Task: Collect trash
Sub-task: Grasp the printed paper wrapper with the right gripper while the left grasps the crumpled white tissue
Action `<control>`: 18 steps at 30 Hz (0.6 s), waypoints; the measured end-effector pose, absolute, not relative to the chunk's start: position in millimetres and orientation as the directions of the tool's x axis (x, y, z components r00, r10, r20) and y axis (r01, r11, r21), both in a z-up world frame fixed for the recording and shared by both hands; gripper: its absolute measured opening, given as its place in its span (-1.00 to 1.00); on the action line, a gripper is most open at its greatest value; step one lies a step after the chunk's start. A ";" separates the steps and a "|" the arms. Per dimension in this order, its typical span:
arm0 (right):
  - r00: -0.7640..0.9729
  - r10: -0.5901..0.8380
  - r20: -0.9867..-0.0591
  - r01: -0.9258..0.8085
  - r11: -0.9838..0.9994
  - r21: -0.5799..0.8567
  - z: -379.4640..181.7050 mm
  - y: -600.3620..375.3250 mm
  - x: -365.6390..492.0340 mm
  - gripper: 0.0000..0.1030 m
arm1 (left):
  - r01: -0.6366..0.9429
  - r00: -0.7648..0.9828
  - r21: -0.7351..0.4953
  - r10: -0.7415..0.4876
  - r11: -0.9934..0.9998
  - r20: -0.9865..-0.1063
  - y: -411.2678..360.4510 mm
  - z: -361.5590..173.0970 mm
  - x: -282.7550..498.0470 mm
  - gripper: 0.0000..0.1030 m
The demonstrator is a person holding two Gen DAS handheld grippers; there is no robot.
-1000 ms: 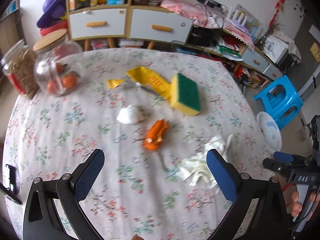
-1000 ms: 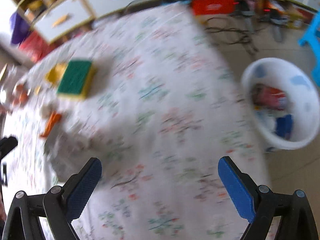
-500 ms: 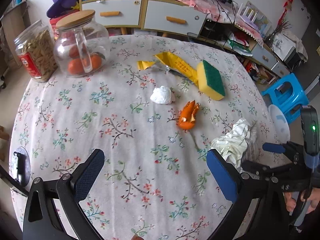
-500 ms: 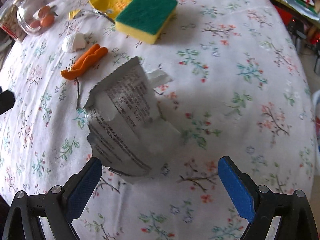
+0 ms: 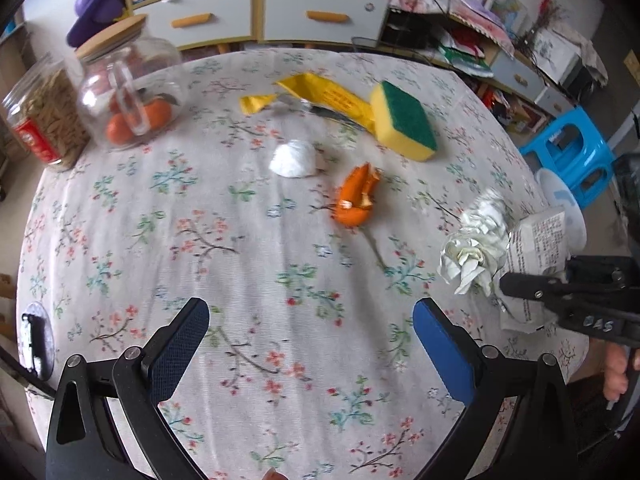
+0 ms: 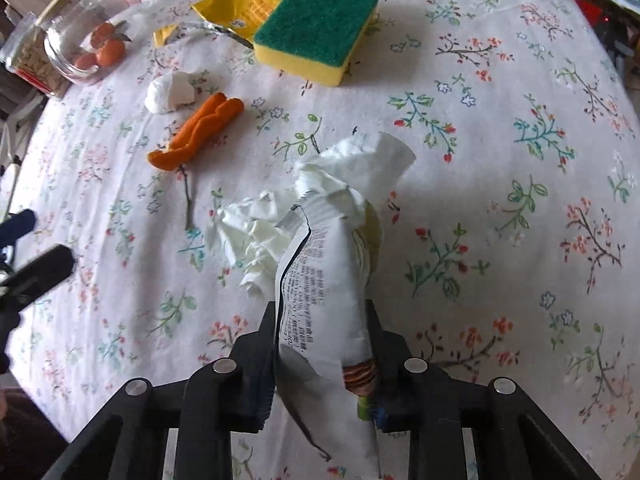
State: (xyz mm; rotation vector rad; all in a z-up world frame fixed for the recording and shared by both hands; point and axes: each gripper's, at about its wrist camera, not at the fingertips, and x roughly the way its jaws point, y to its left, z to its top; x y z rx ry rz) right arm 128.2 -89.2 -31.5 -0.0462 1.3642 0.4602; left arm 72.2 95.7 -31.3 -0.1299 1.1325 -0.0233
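My right gripper [image 6: 322,320] is shut on a white printed snack wrapper [image 6: 324,280], which also shows in the left wrist view [image 5: 536,244] at the table's right edge. A crumpled white tissue [image 6: 252,236] [image 5: 474,248] lies beside it. An orange peel [image 5: 356,196] [image 6: 196,132], a small white wad [image 5: 294,158] [image 6: 170,92] and a yellow wrapper [image 5: 328,96] [image 6: 236,10] lie further in. My left gripper [image 5: 310,344] is open and empty above the near part of the table.
A yellow-green sponge [image 5: 404,126] [image 6: 316,30] sits by the yellow wrapper. A glass jar of oranges [image 5: 128,96] and a jar of snacks [image 5: 48,120] stand at the far left. A white bin [image 5: 560,204] and a blue stool [image 5: 568,156] stand beyond the right edge.
My right gripper swung from the bin back to the table and shut on the white wrapper. My left gripper drifted a little over the table and stayed open.
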 end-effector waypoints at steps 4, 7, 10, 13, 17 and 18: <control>0.143 0.326 -0.934 -0.320 0.908 0.268 -20.8 -107.9 125.7 -0.44 | -0.013 0.405 -0.114 -0.099 0.993 -0.909 77.9 -37.2 76.7 0.99; 0.153 0.337 -0.929 -0.292 0.914 0.283 -16.9 -124.0 126.8 -0.45 | 0.009 0.392 -0.110 -0.105 0.994 -0.914 65.8 -41.4 79.4 0.99; 0.170 0.327 -0.930 -0.268 0.923 0.276 -13.4 -138.0 128.5 -0.60 | 0.027 0.382 -0.117 -0.118 0.993 -0.916 55.5 -44.7 82.2 0.99; 0.195 0.319 -0.927 -0.234 0.933 0.272 -9.6 -152.7 130.8 -0.76 | 0.040 0.378 -0.146 -0.151 0.988 -0.913 45.6 -45.3 86.4 0.99; 0.217 0.321 -0.922 -0.195 0.940 0.281 -6.4 -171.5 132.7 -0.80 | 0.059 0.363 -0.190 -0.198 0.980 -0.910 30.3 -48.7 94.1 0.99; 0.217 0.321 -0.922 -0.188 0.940 0.283 -6.5 -175.4 133.1 -0.80 | 0.060 0.359 -0.199 -0.207 0.978 -0.910 27.7 -49.4 95.5 0.99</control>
